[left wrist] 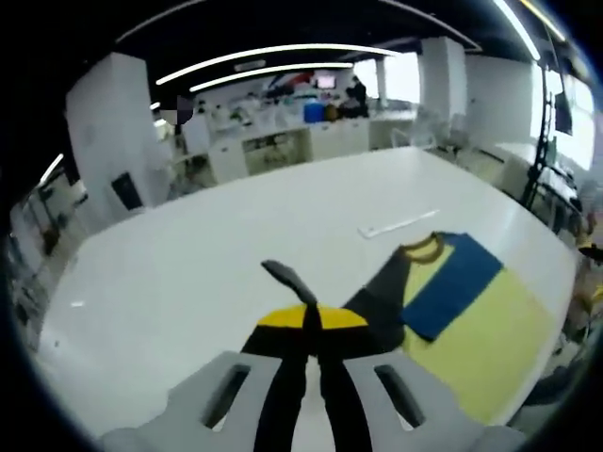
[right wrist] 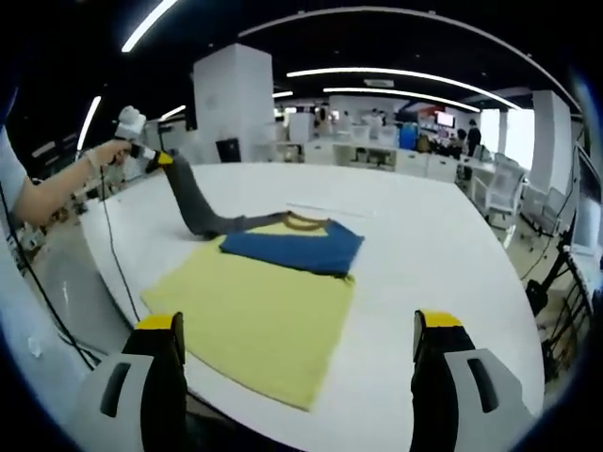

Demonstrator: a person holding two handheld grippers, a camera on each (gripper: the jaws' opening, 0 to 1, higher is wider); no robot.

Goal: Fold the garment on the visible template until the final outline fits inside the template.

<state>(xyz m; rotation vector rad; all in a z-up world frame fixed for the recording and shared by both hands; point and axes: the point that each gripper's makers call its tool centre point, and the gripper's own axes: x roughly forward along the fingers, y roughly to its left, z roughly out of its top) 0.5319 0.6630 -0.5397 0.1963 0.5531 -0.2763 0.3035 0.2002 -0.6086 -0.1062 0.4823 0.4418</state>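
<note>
A yellow garment (right wrist: 254,315) with a blue folded part (right wrist: 294,247) and a mustard collar (right wrist: 301,222) lies on the white table (right wrist: 424,235). Its dark grey sleeve (right wrist: 193,207) is stretched up and away to the left. My left gripper (left wrist: 311,320) is shut on that grey sleeve (left wrist: 377,301), and it appears from outside as the left gripper (right wrist: 155,155) in a person's hand. My right gripper (right wrist: 297,344) stands open above the garment's near yellow hem, holding nothing. The garment's yellow body (left wrist: 490,348) lies right of the left jaws.
A thin white strip (left wrist: 398,224) lies on the table beyond the collar. A cable (right wrist: 111,254) hangs from the hand past the table's left edge. Office chairs (right wrist: 499,193) and desks (left wrist: 283,146) stand behind. The table's far half is bare white surface.
</note>
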